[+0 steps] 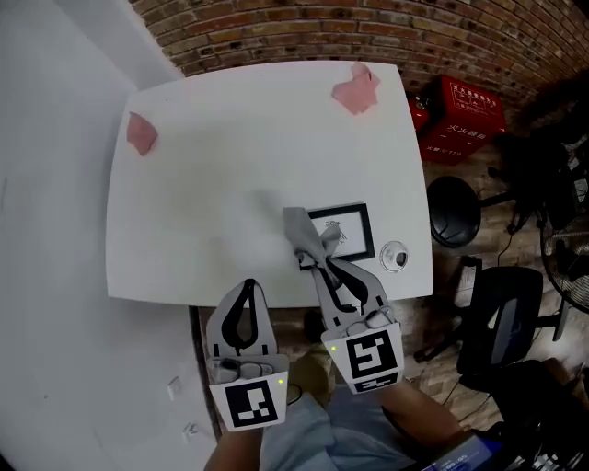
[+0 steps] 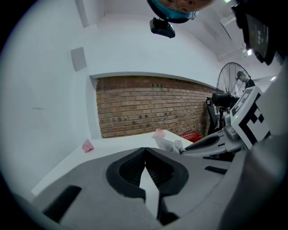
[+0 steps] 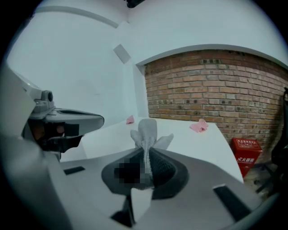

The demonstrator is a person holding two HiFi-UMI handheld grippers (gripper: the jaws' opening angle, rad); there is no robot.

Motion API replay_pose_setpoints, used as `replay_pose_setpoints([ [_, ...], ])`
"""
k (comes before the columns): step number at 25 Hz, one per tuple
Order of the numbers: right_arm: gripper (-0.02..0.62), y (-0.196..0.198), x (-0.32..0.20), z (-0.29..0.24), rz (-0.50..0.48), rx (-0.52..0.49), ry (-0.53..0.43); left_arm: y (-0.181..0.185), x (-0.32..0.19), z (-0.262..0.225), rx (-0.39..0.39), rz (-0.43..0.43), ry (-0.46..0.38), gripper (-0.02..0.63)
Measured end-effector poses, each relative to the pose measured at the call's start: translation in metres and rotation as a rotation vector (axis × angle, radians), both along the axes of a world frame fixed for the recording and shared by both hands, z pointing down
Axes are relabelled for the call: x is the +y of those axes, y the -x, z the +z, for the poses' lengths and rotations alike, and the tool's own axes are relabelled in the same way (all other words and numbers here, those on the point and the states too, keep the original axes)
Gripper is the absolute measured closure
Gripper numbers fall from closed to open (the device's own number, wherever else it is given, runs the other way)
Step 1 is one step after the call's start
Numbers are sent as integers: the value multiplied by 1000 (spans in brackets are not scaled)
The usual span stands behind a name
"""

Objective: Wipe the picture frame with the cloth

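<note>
Our right gripper (image 1: 322, 263) is clenched on the grey cloth (image 1: 302, 230), whose free end drapes over the frame (image 1: 355, 230) at its 9 o'clock edge. The frame lies flat near the 5 o'clock corner of the table (image 1: 202, 184). Our left gripper (image 1: 248, 287), at 8 o'clock of the right, is closed on nothing. We should press the cloth flat and draw it toward 3 o'clock evenly, lightly enough that the frame does not slide.

White table (image 1: 230, 138), centre. Brick wall (image 1: 368, 28), 12 o'clock. White wall (image 1: 46, 184), 9 o'clock. Red crate (image 1: 465, 115), 2 o'clock. Black stool (image 1: 453, 210), 3 o'clock. Office chair (image 1: 502, 322), 4 o'clock.
</note>
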State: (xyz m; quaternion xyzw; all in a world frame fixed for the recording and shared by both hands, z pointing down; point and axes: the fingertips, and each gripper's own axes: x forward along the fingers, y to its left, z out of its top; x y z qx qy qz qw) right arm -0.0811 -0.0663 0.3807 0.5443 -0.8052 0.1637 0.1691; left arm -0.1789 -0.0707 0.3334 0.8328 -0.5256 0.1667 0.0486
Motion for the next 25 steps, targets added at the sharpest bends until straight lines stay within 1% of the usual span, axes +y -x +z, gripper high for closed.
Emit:
replay_pose_setpoints([
  [8,552,19,-3,68,-44,-15,110,6,-7,58,-38,-18,85,597],
  [12,553,23,-3,91,-54,-11,121,10,-7,80,-44,-22,124,597],
  [21,554,23,-3,95,-43,-24,153,13,-10,97,-57,-23,158,597],
  [25,554,18,-2,96,-36,-23,164,13,-13,96,-59,-24,154,597],
])
